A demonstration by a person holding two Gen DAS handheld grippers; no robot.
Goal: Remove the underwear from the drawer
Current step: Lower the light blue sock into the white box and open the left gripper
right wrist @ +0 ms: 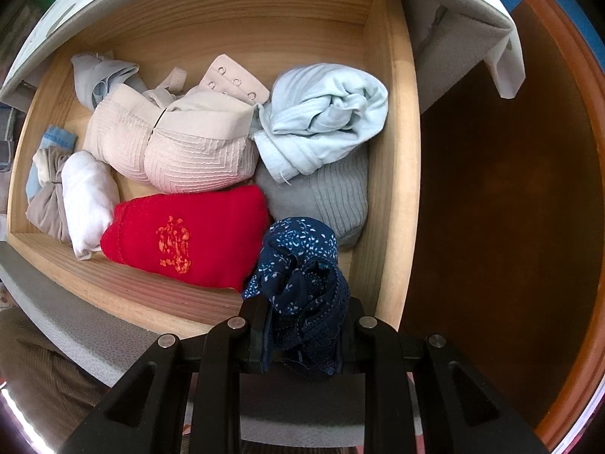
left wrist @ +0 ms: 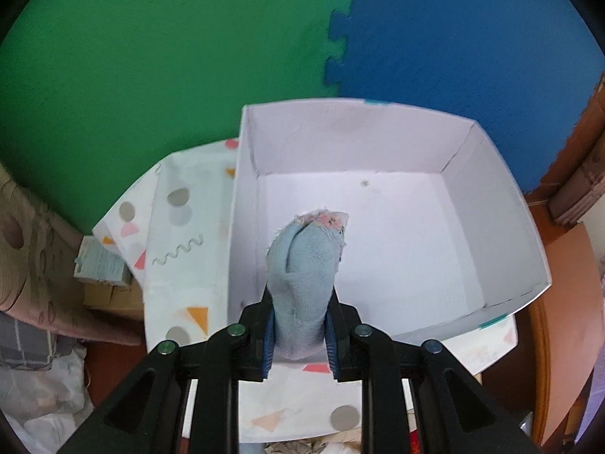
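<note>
Green and blue foam mats (left wrist: 151,56) back my white box (left wrist: 491,204), where my left gripper (left wrist: 300,335) clamps pale blue underwear (left wrist: 306,265), while my right gripper (right wrist: 302,340) pinches navy floral underwear (right wrist: 298,276) above the wooden drawer (right wrist: 389,151), crowded by a red garment (right wrist: 189,238) and beige bra (right wrist: 181,143).

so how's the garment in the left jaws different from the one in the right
The pale blue garment is light and plain with a pink floral edge; the navy garment is dark with small pale specks. The pale blue one is above an empty white box; the navy one above a wooden drawer of clothes. Both are bunched between shut jaws.
</note>
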